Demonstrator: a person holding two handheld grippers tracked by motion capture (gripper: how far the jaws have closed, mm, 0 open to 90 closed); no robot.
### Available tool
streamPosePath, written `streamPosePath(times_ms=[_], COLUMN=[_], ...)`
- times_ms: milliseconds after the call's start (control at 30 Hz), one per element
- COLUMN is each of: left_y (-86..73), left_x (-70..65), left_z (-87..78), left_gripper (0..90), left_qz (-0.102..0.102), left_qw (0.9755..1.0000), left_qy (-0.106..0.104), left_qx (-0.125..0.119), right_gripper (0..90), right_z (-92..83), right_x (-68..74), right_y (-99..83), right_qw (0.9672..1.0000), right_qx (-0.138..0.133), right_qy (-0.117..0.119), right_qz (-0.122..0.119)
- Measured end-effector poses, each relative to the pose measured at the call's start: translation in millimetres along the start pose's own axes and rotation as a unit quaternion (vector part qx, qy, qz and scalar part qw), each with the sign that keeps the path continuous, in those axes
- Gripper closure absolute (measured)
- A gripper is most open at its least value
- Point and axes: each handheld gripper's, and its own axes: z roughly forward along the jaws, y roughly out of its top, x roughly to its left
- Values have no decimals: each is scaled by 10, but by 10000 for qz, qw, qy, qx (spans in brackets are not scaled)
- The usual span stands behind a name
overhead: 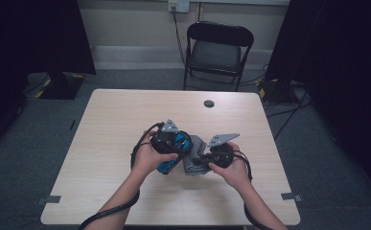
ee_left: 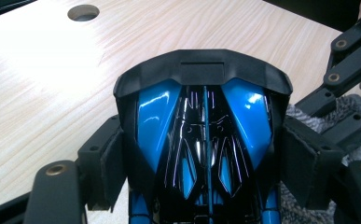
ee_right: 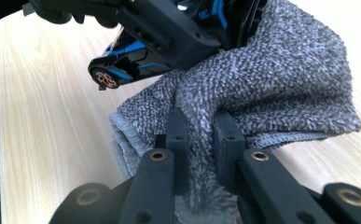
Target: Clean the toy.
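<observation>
Jaws of the left gripper (ee_left: 201, 186) stand wide and clamp a glossy blue and black toy car (ee_left: 201, 135) by its two flanks, one pad pressed on each side of the body. The car's dark bumper end points away from the gripper, out over the pale wooden bench (ee_left: 43, 84). In the high view the same gripper (overhead: 173, 151) sits in the person's left hand (overhead: 147, 158) near the middle of the bench, with the car (overhead: 176, 143) between its jaws.

The right gripper (ee_right: 200, 133) has its jaws drawn narrow, pinching a fold of grey towelling cloth (ee_right: 281, 79) between the pads. The rest of the cloth bunches up beyond the jaws and spreads to their right, its hemmed edge lying on the bench. Above and to the left of these jaws, the car (ee_right: 122, 67) rests against the cloth's upper side, one bronze-hubbed wheel (ee_right: 104, 78) hanging clear of the wood. From above, the cloth (overhead: 195, 155) lies between the two grippers, just beside the right gripper (overhead: 212, 155), which the right hand (overhead: 233, 167) holds.

Beyond the left jaws a round cable hole (ee_left: 83, 12) is cut in the bench.
</observation>
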Motion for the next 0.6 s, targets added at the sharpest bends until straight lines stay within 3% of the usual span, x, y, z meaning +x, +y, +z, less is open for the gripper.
streamPosePath(times_ms=[200,600], left_y=[36,78], left_x=[-2,-37], left_z=[-2,47], left_gripper=[255,255], left_qz=[25,11], left_qw=[10000,10000], left_qy=[-21,-40], left_qx=[5,-32], right_gripper=[795,795], right_z=[45,102], right_x=[40,69], right_y=[10,-9], right_qw=[9999,9996], right_qx=[11,107], right_qy=[139,180], right_qz=[-93,-190])
